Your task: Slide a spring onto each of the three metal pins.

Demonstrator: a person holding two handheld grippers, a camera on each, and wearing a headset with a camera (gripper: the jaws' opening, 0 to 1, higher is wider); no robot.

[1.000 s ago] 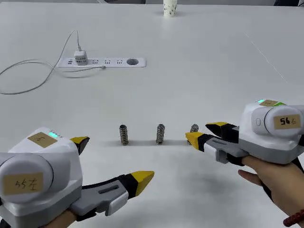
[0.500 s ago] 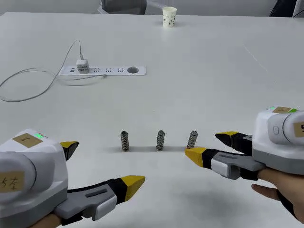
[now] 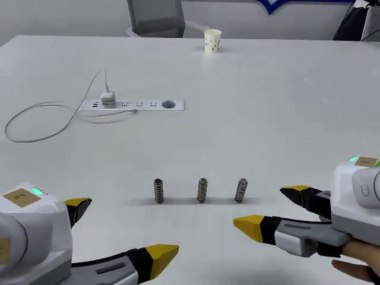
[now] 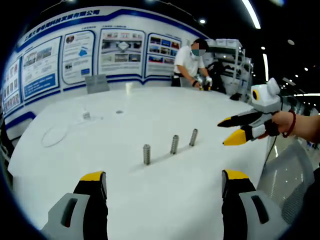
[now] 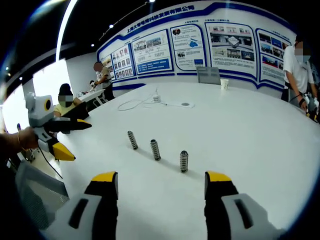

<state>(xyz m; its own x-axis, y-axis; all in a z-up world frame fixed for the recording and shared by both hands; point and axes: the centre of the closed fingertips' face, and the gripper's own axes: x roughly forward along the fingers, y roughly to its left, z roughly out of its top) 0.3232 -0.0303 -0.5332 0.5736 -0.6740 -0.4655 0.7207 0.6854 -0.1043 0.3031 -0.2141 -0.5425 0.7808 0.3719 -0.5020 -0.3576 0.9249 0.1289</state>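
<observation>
Left gripper [image 3: 119, 230] jaws wide apart, holding nothing, right gripper [image 3: 267, 208] jaws equally wide, empty, three springs [image 3: 202, 190] upright in a row on the table [image 3: 267, 107] just beyond both, touching neither, power strip [image 3: 133, 105] far left.

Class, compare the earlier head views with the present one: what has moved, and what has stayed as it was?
The right gripper, open and empty, has drawn back towards the person from the right-hand spring, which its tips were beside. The left gripper, also open, barely shifted. All three springs stay upright in their row; the camera itself tilted up.
</observation>
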